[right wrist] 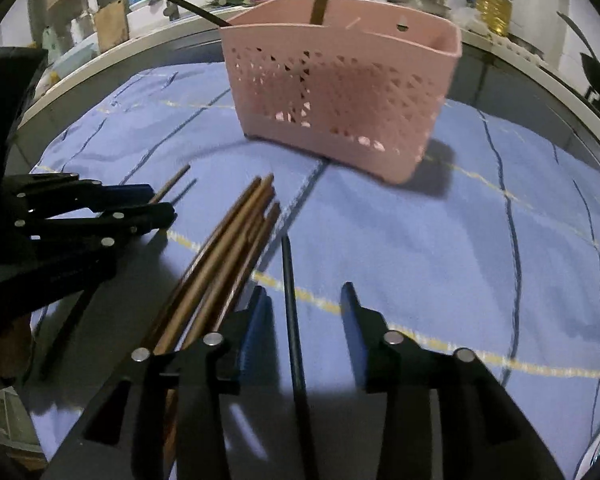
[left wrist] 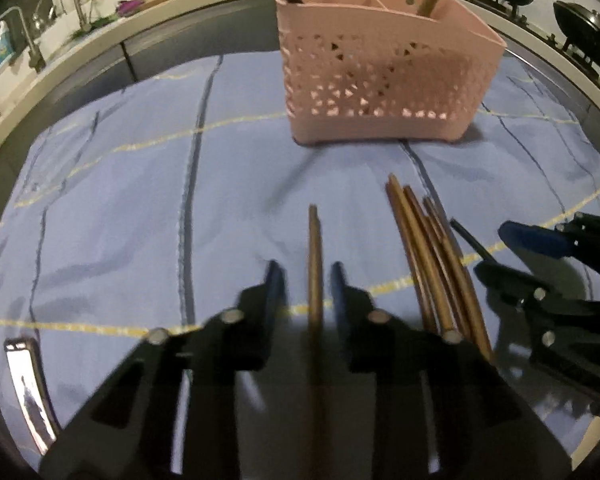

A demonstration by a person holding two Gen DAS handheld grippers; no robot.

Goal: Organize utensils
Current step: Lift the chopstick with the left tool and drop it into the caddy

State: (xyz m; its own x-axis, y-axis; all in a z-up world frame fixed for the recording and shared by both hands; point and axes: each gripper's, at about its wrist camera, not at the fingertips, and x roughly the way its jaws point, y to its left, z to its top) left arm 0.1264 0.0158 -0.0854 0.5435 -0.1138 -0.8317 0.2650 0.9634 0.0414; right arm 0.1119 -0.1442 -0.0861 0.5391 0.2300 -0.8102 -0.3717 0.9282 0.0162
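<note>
Chopsticks (left wrist: 432, 256) lie lengthwise, tips toward basket (left wrist: 384, 80).

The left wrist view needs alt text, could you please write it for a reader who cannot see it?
The left gripper carries a single brown wooden chopstick between its fingers, above a blue checked cloth. Ahead stands a pink perforated plastic utensil basket; a bundle of brown chopsticks lies to the right, beside the right gripper.

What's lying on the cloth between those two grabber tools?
A bundle of brown chopsticks lies on the blue cloth between the left gripper and right gripper; the left wrist view shows it best.
</note>
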